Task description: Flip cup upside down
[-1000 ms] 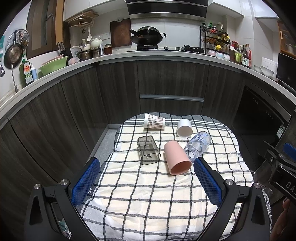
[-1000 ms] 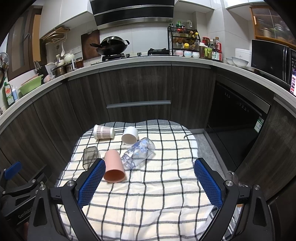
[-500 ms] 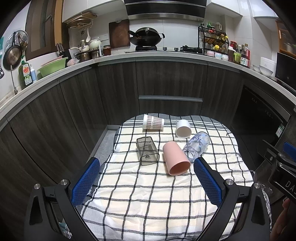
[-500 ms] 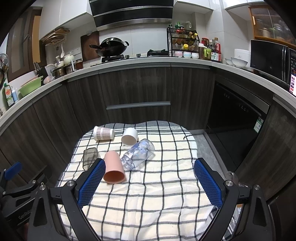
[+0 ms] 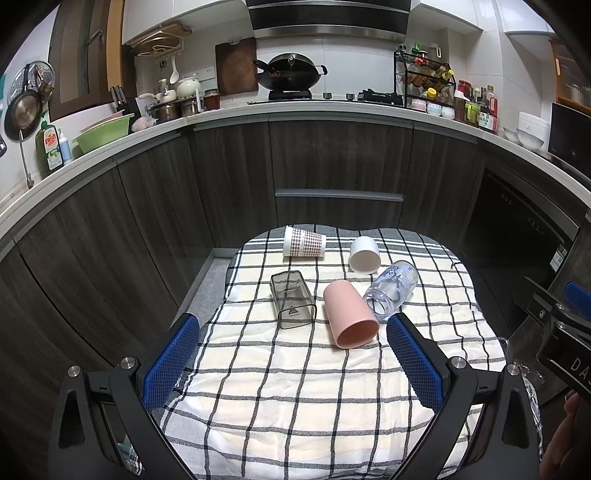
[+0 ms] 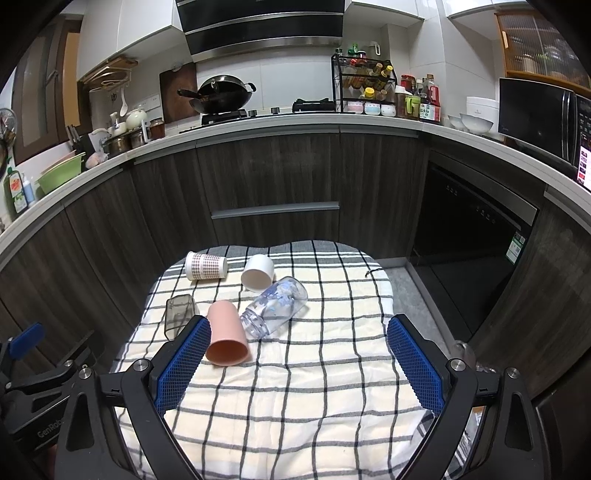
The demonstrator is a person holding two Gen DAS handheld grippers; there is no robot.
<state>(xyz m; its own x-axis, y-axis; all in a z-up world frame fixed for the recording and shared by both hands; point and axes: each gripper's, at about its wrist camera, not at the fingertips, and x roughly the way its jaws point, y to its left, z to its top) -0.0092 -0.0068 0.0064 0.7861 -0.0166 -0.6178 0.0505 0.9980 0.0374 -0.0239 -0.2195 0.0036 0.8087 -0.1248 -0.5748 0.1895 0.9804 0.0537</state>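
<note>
1. Kitchen cabinets back a checked cloth where five cups lie on their sides.
2. Left gripper and right gripper both gape, empty.
3. Pink cup lies just ahead of the left fingers, mouth toward them, beside the right gripper's left finger; the left looks better placed.

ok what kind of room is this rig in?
A home kitchen, almost certainly: a wok sits on a gas hob under a range hood, with a spice rack on the countertop.

Both tools wide apart, empty
</note>
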